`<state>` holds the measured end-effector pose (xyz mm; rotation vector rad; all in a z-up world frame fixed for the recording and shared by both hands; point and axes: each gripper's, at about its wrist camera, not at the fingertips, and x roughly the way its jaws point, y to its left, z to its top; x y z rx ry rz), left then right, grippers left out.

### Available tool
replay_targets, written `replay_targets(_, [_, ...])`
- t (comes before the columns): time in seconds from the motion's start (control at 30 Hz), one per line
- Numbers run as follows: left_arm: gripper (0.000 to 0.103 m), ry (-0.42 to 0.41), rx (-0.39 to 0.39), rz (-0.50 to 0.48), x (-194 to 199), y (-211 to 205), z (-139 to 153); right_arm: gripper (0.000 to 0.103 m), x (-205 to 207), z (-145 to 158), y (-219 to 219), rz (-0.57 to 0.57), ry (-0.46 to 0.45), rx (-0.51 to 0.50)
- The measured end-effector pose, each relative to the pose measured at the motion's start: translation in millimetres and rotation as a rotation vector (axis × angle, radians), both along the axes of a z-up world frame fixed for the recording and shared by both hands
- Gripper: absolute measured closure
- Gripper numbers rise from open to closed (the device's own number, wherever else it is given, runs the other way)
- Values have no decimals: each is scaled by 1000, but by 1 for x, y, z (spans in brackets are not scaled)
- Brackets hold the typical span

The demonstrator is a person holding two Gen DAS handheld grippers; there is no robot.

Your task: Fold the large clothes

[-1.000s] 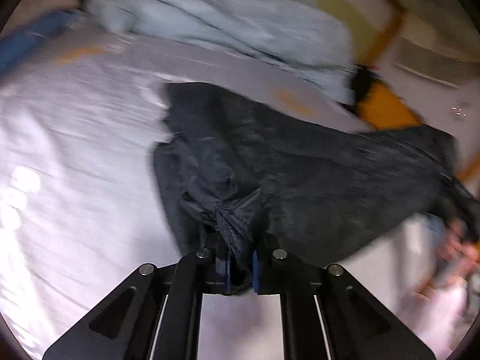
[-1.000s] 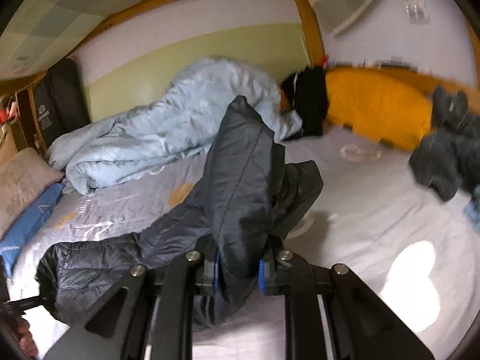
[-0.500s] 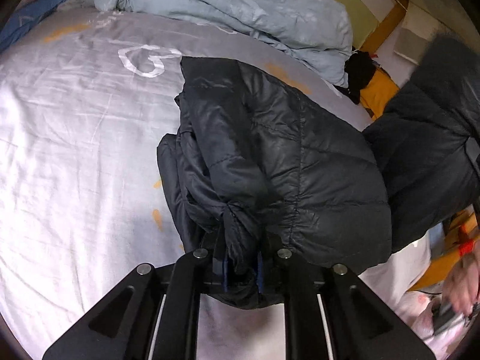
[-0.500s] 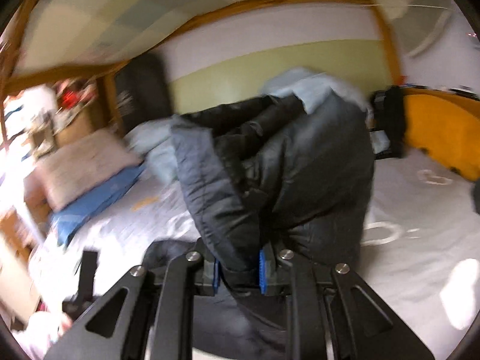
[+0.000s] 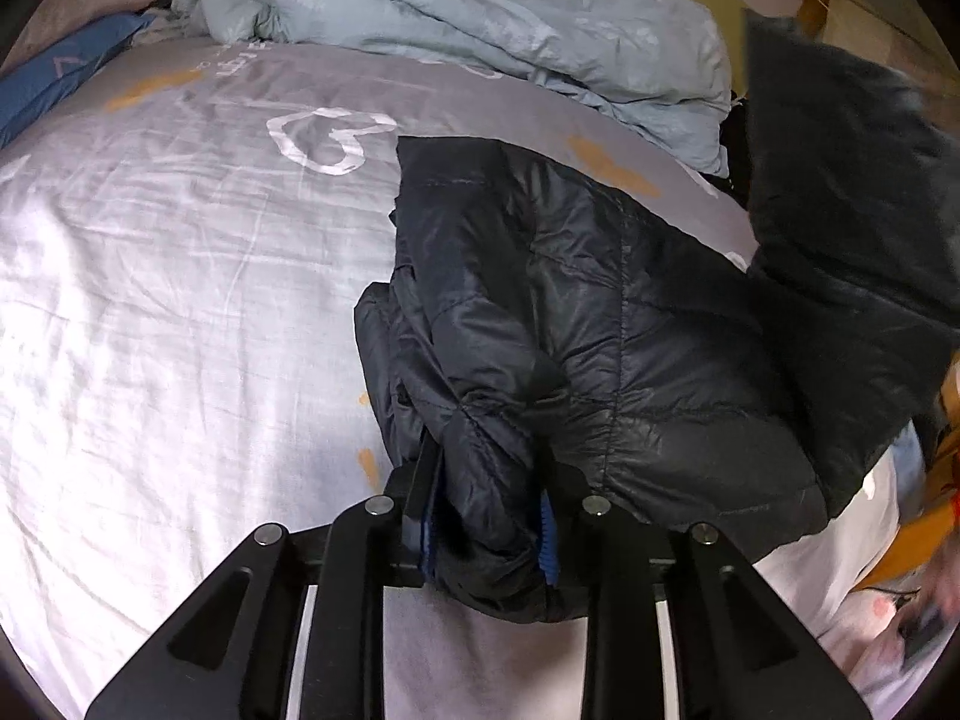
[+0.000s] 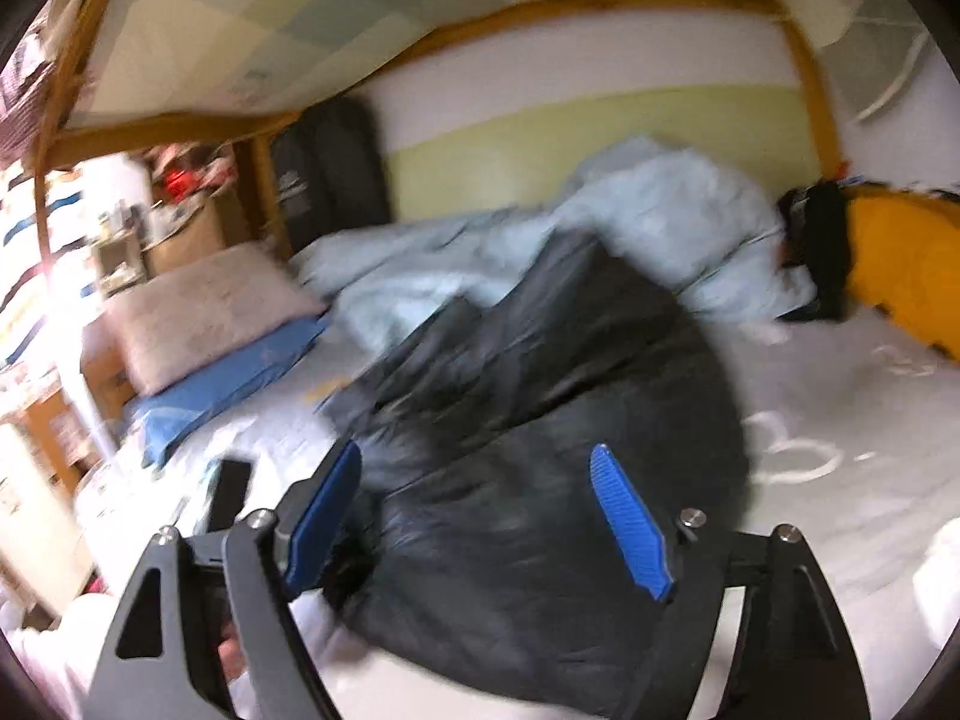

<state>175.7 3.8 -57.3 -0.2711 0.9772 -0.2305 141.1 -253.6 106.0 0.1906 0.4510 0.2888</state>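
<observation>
left wrist view: your left gripper [image 5: 489, 519] has a bunched fold of the jacket [image 5: 600, 330] between its blue pads [image 5: 547, 531]. half a second ago the pads pinched that fold tight; now the jaws are opening, though the padding fills the gap and bears on both pads. treat this as a grip being let go, not yet a free one. the jacket lies on the bed [image 5: 150, 300], its bulk toward the right edge and its near hem close to the front edge. a second dark panel hangs at the upper right, blurred, above the part already laid down. the pale blue duvet [image 5: 450, 18] is heaped along the far edge.

right wrist view: your right gripper [image 6: 480, 525] stood clamped on a thick fold half a second ago. now its jaws are opening and stand wide, and the pads [image 6: 627, 522] touch no fabric. the jacket [image 6: 540, 420] lies beyond and below them, smeared by motion, so the panel is judged released and dropping onto the rest. a pillow [image 6: 198, 306] sits at the far left corner.

meaning for the task: one fold has been carried over and let go. let the left jaws clear the cloth before you withdraw, or the hem may drag and undo the fold.
</observation>
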Motion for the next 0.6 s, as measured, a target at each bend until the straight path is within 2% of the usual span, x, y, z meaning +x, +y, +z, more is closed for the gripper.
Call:
replay_targets(0.07, [76, 6, -2, -1, -1, 0, -1, 18, 8, 0, -21, -152, 7, 3])
replay_targets(0.13, [75, 15, -11, -6, 0, 0, -3, 18, 26, -11, -48, -288, 64, 34])
replay_targets(0.2, [75, 18, -6, -21, 0, -1, -4, 18, 49, -31, -75, -393, 158, 64])
replay_targets(0.23, [75, 17, 1, -28, -1, -2, -4, 18, 60, -42, -85, -406, 205, 86])
replay_targets(0.27, [75, 14, 14, -44, -1, -4, -4, 18, 76, -57, -94, -381, 277, 111])
replay_targets(0.33, [75, 0, 47, -69, -3, -10, -4, 18, 94, -75, -95, -286, 361, 155])
replay_targets(0.47, [75, 3, 34, -69, -4, -9, -4, 18, 102, -96, -82, -74, 420, 253])
replay_targets(0.53, [75, 1, 18, -70, -5, -6, -3, 18, 100, -96, -64, 24, 421, 228])
replay_targets(0.6, [75, -49, 56, -84, -12, -7, 8, 18, 94, -95, -46, 48, 400, 152])
